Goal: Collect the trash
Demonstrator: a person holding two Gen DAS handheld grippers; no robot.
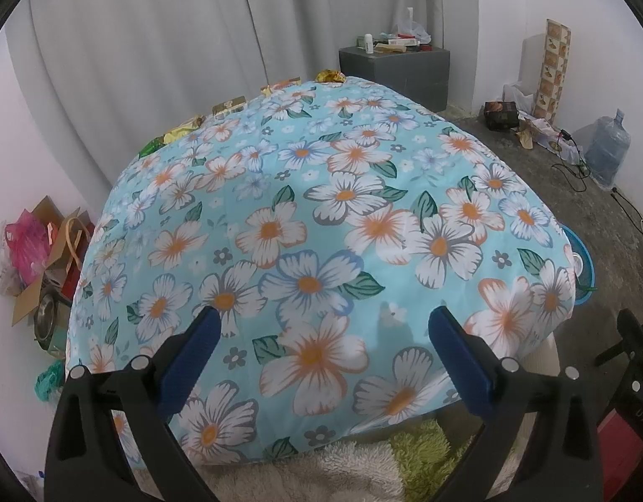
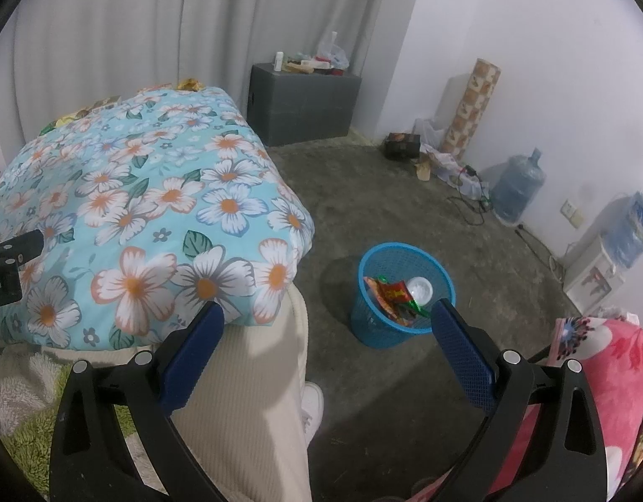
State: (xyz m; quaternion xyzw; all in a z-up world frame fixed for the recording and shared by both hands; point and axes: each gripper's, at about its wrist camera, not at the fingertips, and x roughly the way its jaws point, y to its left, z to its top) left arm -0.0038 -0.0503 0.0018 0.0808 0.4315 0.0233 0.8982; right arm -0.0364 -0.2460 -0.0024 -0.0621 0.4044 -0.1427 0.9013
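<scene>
Both my left gripper (image 1: 319, 326) and right gripper (image 2: 327, 322) hold their jaws wide, gripping nothing. The blue bin (image 2: 401, 313) stands upright on the floor, wrappers (image 2: 390, 297) inside.

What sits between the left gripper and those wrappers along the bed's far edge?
Only floral bedspread: in the left wrist view it runs unbroken from the open left gripper to the wrappers.

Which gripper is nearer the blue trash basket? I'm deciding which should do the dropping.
Right. The right gripper hangs open above the floor, with the blue trash basket just ahead; the left gripper is over the floral quilt.
</scene>
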